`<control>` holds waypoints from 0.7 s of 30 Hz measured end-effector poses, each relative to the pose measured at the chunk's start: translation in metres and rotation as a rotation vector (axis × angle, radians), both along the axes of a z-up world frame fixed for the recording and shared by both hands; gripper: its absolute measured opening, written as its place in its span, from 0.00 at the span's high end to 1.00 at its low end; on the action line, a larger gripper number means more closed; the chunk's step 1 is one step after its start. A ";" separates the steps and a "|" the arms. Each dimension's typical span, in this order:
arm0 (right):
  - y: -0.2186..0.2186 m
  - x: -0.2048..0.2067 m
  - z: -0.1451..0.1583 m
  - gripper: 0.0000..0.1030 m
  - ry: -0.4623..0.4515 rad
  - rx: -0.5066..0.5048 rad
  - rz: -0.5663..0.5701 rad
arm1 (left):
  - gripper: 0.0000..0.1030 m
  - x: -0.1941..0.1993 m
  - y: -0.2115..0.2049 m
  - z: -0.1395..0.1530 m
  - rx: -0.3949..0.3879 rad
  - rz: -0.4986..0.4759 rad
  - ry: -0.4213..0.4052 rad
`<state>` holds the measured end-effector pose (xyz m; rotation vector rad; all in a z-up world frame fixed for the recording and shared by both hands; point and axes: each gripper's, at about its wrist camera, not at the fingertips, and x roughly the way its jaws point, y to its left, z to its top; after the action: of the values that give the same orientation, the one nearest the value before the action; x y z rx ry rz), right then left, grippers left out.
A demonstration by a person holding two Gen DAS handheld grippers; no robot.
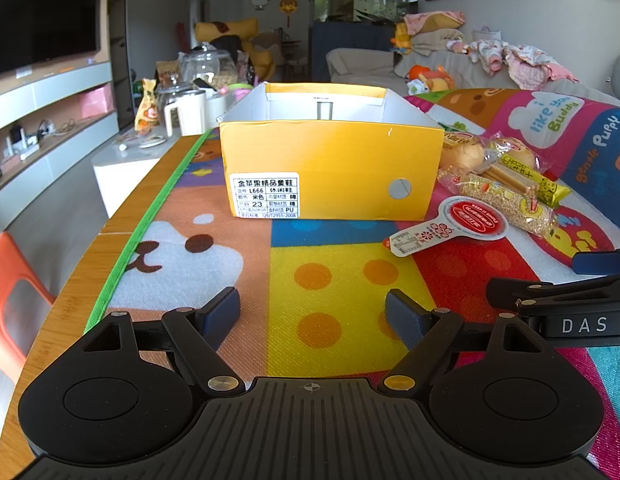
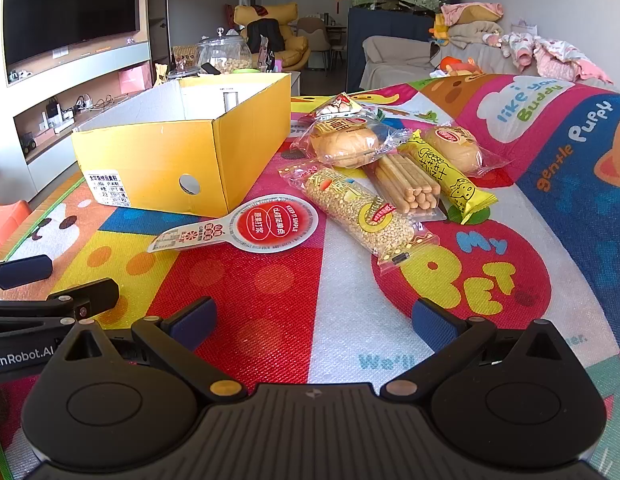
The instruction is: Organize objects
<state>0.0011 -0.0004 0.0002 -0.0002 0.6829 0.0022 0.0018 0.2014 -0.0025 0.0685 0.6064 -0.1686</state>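
An empty yellow shoe box (image 1: 329, 168) (image 2: 182, 160) stands on the colourful play mat (image 1: 329, 280) (image 2: 349, 312). To its right lie wrapped snacks: a round red-and-white pouch (image 2: 266, 224) (image 1: 457, 224), a grain bar (image 2: 357, 212) (image 1: 505, 204), biscuit sticks (image 2: 405, 188), a yellow cheese stick pack (image 2: 445, 176), two wrapped buns (image 2: 345, 146) and a small packet (image 2: 337, 106). My left gripper (image 1: 313, 316) is open in front of the box, nothing between its fingers. My right gripper (image 2: 313, 320) is open, short of the snacks, holding nothing.
The mat covers a wooden table whose left edge (image 1: 122, 208) has a green border. Beyond the box stand a glass jar (image 2: 224, 54), a white mug (image 1: 186, 112) and other items. An orange chair (image 1: 14, 296) sits at left. A sofa with clothes (image 2: 509, 52) is behind.
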 end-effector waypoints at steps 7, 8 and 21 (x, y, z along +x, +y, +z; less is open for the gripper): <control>0.000 0.000 0.000 0.00 -0.001 0.000 0.000 | 0.17 0.000 -0.001 0.000 0.003 0.001 -0.001; 0.001 0.000 0.000 0.00 -0.001 -0.001 0.000 | 0.17 0.000 0.000 0.000 0.004 0.001 -0.001; 0.001 -0.001 -0.001 0.00 -0.001 0.000 0.001 | 0.17 -0.001 -0.002 0.000 0.019 0.002 -0.005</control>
<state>-0.0003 0.0010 -0.0005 -0.0004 0.6821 0.0029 0.0011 0.1993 -0.0022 0.0862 0.6033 -0.1606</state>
